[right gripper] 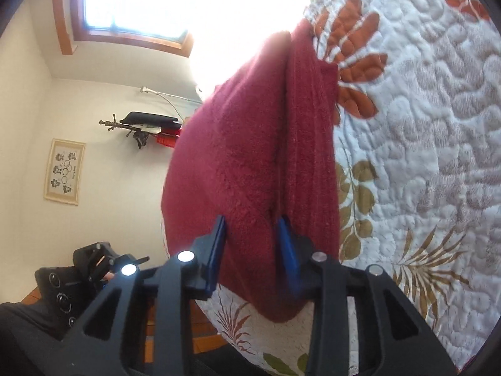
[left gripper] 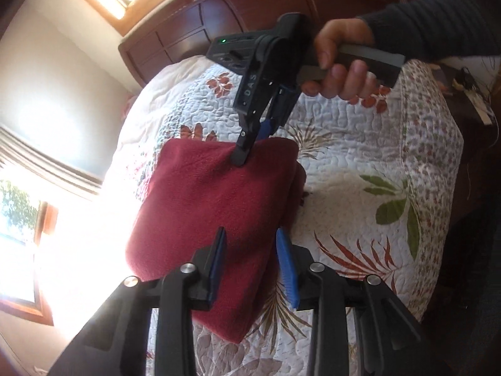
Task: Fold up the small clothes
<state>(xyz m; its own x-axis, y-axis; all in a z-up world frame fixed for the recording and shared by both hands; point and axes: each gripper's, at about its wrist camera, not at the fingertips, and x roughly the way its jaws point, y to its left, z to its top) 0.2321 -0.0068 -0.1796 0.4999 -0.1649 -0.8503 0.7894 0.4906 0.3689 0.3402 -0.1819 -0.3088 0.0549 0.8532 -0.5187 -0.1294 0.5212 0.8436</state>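
Bed covering: a white quilted bedspread (left gripper: 360, 156) with red and green leaf prints and a small-flowered border.
Headboard: dark reddish wood panelled headboard (left gripper: 194, 28) at the far end of the bed.
Walls: plain cream walls (right gripper: 109, 100).
Windows: a wood-framed window (right gripper: 125, 6) in the right wrist view; another wood-framed window (left gripper: 22, 228) in the left wrist view, foliage outside.
Light: strong daylight, washing out part of the bed.
Wall items: a framed picture (right gripper: 65, 171) and a dark wall-mounted rack (right gripper: 137, 125) holding items.
Floor: orange-brown wood floor (right gripper: 175, 332) beside the bed.
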